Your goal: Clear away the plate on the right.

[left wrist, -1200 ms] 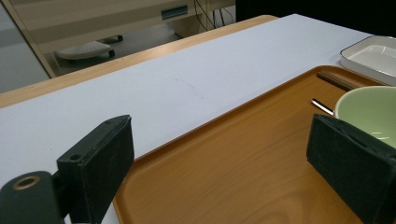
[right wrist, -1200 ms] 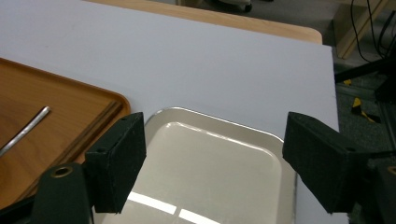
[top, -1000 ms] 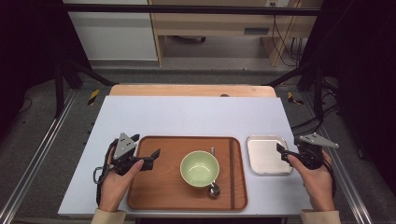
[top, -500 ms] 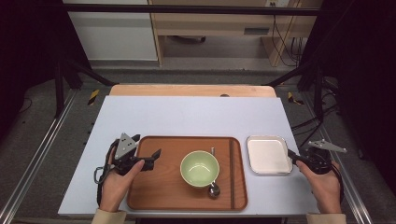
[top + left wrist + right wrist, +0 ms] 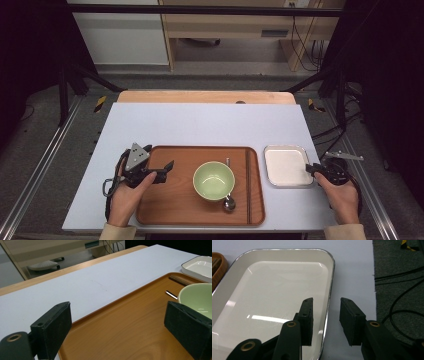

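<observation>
A white enamel tray (image 5: 287, 166) lies on the grey table top to the right of a wooden tray (image 5: 180, 205). My right gripper (image 5: 310, 169) is at the white tray's right edge. In the right gripper view the right gripper (image 5: 327, 301) straddles the rim of the white tray (image 5: 274, 290), one jaw inside and one outside. Its jaws have just been closing, with a gap still showing on both sides of the rim. My left gripper (image 5: 167, 170) stands open above the wooden tray's left part, and in its own view the left gripper (image 5: 118, 307) holds nothing.
A green bowl (image 5: 214, 180) sits mid-tray with a spoon (image 5: 229, 202) beside it and dark chopsticks (image 5: 247, 185) along the tray's right side. The table's right edge is close to the right hand, with cables (image 5: 402, 307) on the floor beyond.
My right gripper has come down and in toward the white tray's right rim, and its jaws have narrowed around it. The left gripper has stayed put.
</observation>
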